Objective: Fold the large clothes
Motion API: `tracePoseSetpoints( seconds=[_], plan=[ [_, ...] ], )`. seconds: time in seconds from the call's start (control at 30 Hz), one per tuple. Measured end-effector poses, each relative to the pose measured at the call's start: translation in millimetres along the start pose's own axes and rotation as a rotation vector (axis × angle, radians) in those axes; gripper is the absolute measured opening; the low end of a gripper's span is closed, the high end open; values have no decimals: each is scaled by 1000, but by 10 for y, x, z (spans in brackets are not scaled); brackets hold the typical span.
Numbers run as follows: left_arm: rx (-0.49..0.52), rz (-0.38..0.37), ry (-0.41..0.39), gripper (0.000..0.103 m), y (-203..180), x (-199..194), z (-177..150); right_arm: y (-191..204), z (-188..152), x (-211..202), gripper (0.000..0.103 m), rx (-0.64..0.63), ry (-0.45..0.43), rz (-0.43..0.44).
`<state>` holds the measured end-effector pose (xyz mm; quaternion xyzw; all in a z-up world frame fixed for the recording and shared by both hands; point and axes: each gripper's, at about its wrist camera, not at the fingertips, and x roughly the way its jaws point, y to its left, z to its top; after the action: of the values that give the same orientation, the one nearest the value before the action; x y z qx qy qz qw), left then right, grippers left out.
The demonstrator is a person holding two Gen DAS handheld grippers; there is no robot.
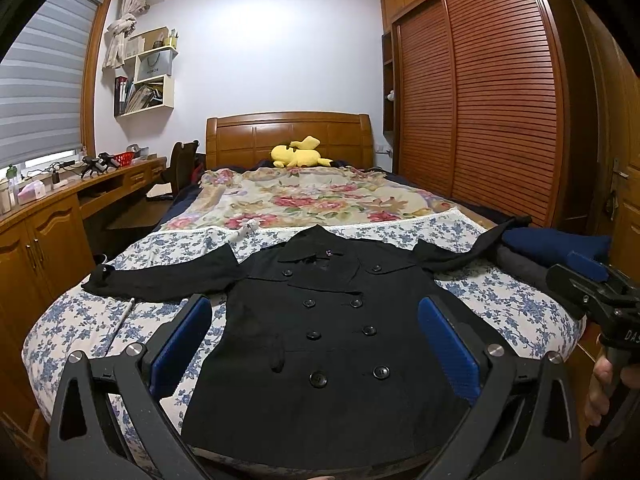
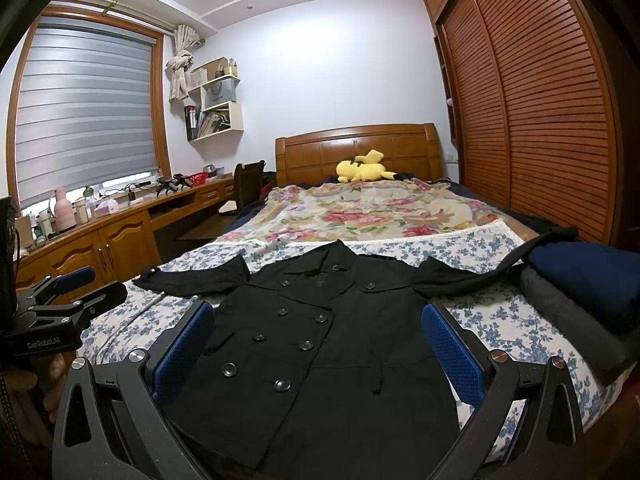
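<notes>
A black double-breasted coat (image 1: pixel 328 340) (image 2: pixel 320 352) lies flat, front up, on the blue-flowered sheet (image 1: pixel 500 292) at the foot of the bed, both sleeves spread sideways. My left gripper (image 1: pixel 316 316) hovers open over the coat's lower half, blue pads wide apart with nothing between them. My right gripper (image 2: pixel 318 320) is also open above the coat's hem area, empty. The right gripper (image 1: pixel 592 280) shows at the right edge of the left wrist view, and the left gripper (image 2: pixel 80 288) at the left edge of the right wrist view. The coat's right sleeve end runs under the folded pile.
Folded dark blue and grey clothes (image 2: pixel 580 292) are stacked at the bed's right edge. A floral blanket (image 1: pixel 312 196) and yellow plush toy (image 1: pixel 298 154) lie further up. A wooden desk (image 1: pixel 60 208) runs along the left; a slatted wardrobe (image 1: pixel 480 100) stands right.
</notes>
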<state>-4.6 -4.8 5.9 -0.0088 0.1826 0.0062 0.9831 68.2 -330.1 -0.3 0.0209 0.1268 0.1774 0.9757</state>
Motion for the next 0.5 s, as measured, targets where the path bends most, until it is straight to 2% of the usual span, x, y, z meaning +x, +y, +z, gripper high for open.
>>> tracePoseSetpoints(
  seconds=[0.5],
  plan=[
    [14,1,-12,103,-22,-103,81,3,2,-8,103,4,-2,0]
  ],
)
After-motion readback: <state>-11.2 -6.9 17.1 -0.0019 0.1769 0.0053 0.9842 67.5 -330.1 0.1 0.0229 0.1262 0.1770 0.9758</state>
